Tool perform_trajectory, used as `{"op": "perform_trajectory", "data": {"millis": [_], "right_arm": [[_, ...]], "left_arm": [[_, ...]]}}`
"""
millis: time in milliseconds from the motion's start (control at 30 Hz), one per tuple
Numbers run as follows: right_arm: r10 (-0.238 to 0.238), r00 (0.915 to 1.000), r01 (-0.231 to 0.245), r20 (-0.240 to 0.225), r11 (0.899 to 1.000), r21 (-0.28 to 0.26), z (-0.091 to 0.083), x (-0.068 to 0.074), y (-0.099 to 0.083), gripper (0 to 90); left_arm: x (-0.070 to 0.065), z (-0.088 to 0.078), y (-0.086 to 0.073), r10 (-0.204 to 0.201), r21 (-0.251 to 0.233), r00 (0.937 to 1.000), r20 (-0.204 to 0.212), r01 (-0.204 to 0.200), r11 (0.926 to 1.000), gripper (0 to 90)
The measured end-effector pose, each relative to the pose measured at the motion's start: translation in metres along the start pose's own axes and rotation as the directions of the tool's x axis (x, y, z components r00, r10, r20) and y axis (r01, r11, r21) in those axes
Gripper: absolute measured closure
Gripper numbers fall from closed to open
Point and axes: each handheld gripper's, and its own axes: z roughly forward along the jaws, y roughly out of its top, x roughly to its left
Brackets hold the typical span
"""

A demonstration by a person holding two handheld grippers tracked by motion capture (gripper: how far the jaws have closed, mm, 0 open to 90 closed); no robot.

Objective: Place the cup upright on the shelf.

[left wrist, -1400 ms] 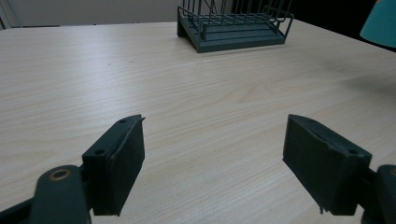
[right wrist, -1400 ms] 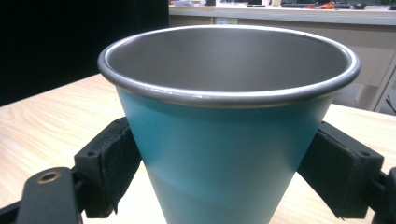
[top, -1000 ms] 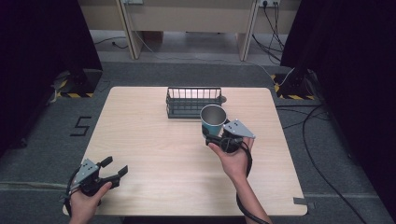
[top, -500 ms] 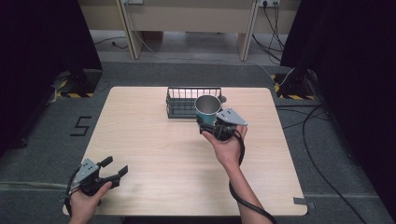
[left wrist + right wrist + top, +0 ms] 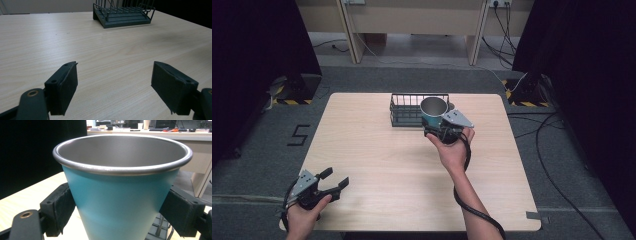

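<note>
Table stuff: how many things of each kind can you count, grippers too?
Cups: 1, the teal cup held in the right gripper
Wire racks: 1, the wire rack
Grippers: 2, counting the left gripper
Total: 4

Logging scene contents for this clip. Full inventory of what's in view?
Teal metal cup with silver rim and bare steel inside: 1, teal and silver, upright, clamped between the right gripper's jaws, at the wire basket's right end.
Dark wire basket: 1, black, far middle of the table; nothing seen in the part of it that shows.
Light wooden table: 1, pale wood, centre of the high view.
Grey carpet floor: around the table, with cables at right.
Yellow-black striped floor blocks: 2, beyond the far corners.
Left gripper: 1, black, near left corner, jaws wide apart, holding nothing.
Right gripper: 1, black, holding the cup.
</note>
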Motion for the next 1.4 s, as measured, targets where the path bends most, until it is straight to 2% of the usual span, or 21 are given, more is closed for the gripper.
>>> {"op": "perform_trajectory", "data": {"millis": [933, 1400], "right_arm": [[0.009, 0.9983, -0.009, 0.057, 1.000, 0.008, 0.024, -0.015, 0.021, 17.7], [0.029, 0.9965, -0.031, 0.078, 0.999, 0.028, 0.049, -0.026, 0.033, 17.7]], "left_arm": [[-0.001, 0.001, 0.000, -0.001, -0.001, 1.0000, 0.003, 0.001, 1.0000, 21.1], [0.000, 0.001, 0.000, -0.003, -0.001, 1.0000, 0.006, 0.003, 1.0000, 21.3]]}}
